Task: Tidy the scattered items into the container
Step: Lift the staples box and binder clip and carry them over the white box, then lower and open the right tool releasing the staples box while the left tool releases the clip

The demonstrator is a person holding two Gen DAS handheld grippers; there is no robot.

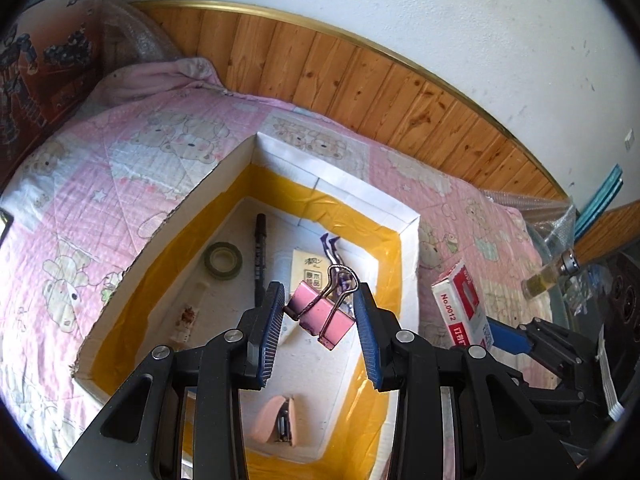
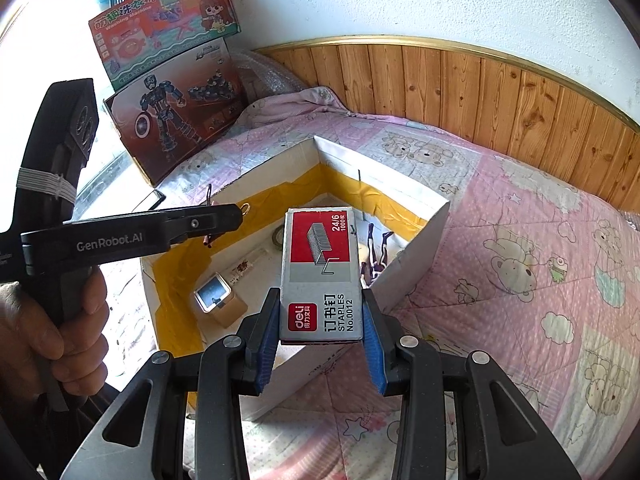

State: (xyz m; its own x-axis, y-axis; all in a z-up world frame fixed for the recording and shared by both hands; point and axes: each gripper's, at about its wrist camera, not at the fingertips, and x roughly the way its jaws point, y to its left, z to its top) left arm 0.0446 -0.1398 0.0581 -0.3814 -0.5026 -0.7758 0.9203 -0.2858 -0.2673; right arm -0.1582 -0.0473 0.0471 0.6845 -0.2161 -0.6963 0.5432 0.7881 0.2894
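My left gripper (image 1: 319, 292) is shut on a pink binder clip (image 1: 320, 314), one pad on its body and the other on its wire handle. The clip hangs over the open white box with yellow tape (image 1: 360, 200). Inside the box lie a tape roll (image 1: 223, 260), a black marker (image 1: 260, 256), a pink stapler (image 1: 280, 420) and a small doll with purple legs (image 1: 332, 248). My right gripper (image 2: 320, 296) is shut on a red and grey staples box (image 2: 320, 264), held above the near right wall of the white box (image 2: 416, 248). The left gripper (image 2: 236, 216) reaches over that box from the left.
The box rests on a pink quilted bedspread (image 2: 520, 260) against a wood-panelled wall (image 2: 480, 80). Two toy cartons (image 2: 176, 112) lean at the back left. A small bottle (image 1: 548, 276) and plastic wrap lie at the right. A hand (image 2: 60, 340) grips the left tool.
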